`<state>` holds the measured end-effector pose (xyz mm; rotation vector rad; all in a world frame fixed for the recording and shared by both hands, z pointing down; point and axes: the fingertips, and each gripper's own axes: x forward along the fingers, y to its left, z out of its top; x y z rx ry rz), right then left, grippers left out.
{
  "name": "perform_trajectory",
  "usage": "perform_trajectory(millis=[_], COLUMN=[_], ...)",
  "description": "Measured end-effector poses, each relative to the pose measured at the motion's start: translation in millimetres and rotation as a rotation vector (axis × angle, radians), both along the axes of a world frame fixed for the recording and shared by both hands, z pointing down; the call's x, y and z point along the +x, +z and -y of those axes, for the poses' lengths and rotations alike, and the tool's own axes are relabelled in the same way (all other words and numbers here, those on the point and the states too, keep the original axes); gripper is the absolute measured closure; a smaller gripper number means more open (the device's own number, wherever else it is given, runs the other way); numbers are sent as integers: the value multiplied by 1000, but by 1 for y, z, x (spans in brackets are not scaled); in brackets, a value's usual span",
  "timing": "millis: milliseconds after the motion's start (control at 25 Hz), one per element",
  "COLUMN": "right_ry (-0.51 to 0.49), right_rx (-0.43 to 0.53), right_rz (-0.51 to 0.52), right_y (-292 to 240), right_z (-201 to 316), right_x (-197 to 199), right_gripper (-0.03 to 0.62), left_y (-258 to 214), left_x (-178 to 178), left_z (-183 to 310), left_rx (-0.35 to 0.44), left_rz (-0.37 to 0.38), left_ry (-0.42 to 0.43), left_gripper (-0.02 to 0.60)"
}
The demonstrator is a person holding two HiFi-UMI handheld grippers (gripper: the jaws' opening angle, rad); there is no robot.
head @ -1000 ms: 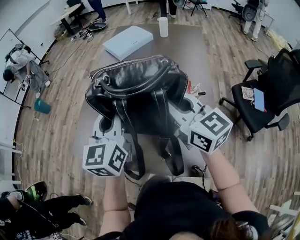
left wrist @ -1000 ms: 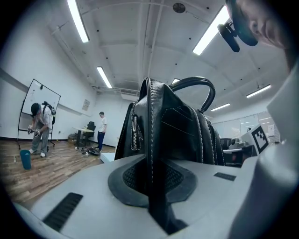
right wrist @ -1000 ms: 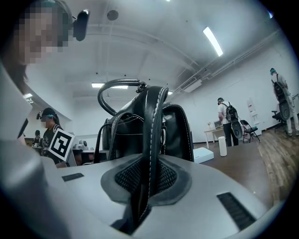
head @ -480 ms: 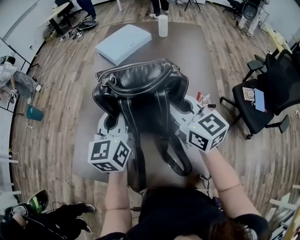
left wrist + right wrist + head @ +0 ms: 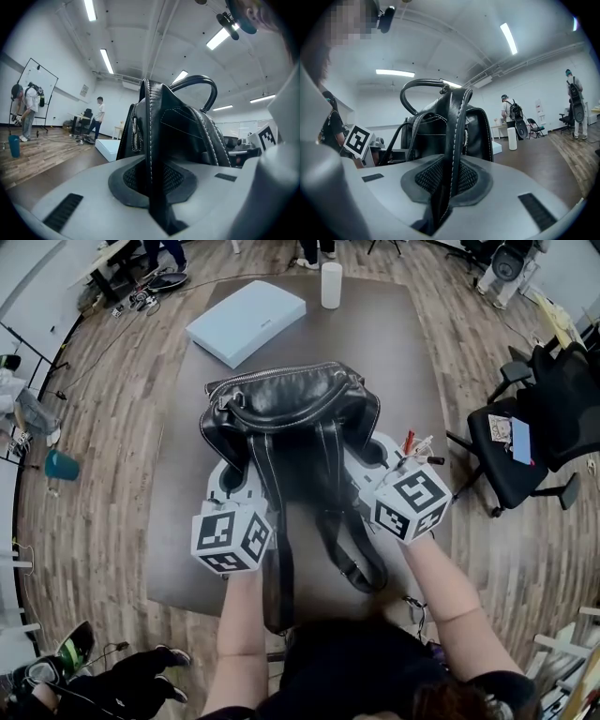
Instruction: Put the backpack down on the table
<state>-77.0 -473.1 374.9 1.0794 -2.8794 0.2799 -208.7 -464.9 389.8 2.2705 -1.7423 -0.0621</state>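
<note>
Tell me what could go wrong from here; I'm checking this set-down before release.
The black leather backpack stands upright, held only by its thin straps in the left gripper and right gripper; released, it may topple.
Its loose strap ends seem to overhang the brown table and could snag.

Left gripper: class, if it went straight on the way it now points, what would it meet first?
The backpack itself: its body stands directly ahead of the left gripper, whose fingers clamp a strap.
</note>
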Motion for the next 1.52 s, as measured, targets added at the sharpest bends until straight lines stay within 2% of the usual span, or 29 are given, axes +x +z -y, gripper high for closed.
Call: perform_trajectory(millis=[200, 360, 680, 1080, 1200, 1400, 1520], right_ry=[19, 22, -12, -53, -55, -58, -34], right_rx=[-11, -12, -18, -13, -16, -22, -46], right_rz=[1, 32, 39, 20, 4, -54, -45], right_y=[18, 30, 30, 32, 32, 31, 29], right_z=[0, -3, -2, -2, -5, -8, -11], right_x=[3, 9, 10, 10, 11, 12, 22], right_gripper=[533, 533, 525, 500, 482, 429, 391], left_y=[17, 26, 28, 31, 32, 31, 31], left_x=[3, 9, 8, 4, 2, -3, -6], left_z=[1, -2, 0, 1, -1, -6, -11], left_rx=[-7, 16, 21, 38, 20, 0, -21], left_rz=[19, 44, 37, 96, 113, 148, 162], left_ry=[17, 41, 44, 52, 52, 2, -10], left_gripper=[532, 534, 532, 508, 492, 449, 413])
